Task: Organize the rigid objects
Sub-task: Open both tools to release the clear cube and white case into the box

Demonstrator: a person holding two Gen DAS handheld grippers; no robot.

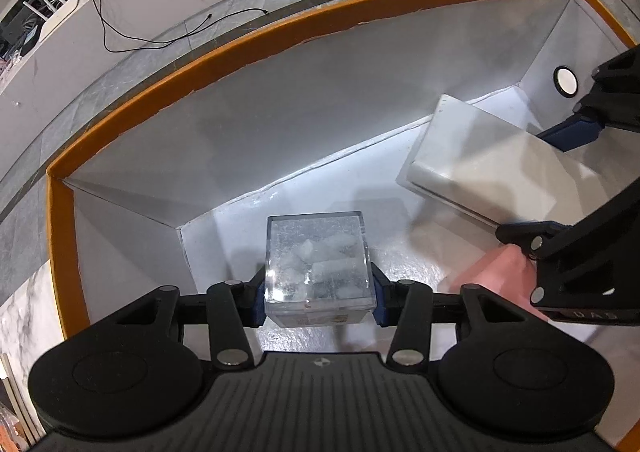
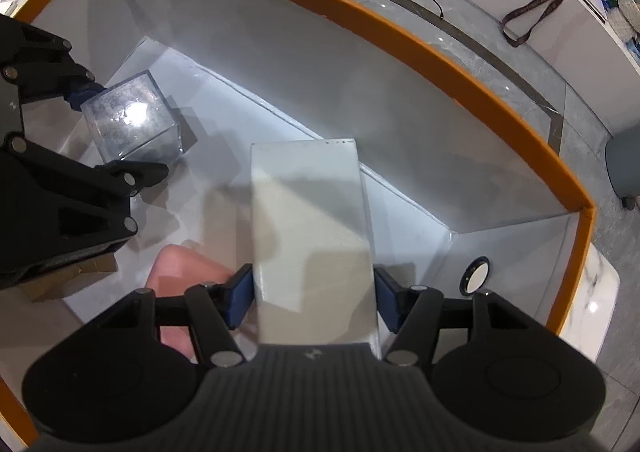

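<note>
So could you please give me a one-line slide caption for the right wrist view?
Right gripper lowers a white box into the orange-rimmed bin beside a clear cube.

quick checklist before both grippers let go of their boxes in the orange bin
1. Left gripper pads on clear cube: cannot tell; jaws just opened slightly.
2. Right gripper grips white box: ok.
3. Cube resting on bin floor: cannot tell.
4. White box down flat: not ok, tilted above floor.
5. Pink object clear of white box: not ok, beside or under it.
6. Both inside the orange-rimmed bin: ok.
</note>
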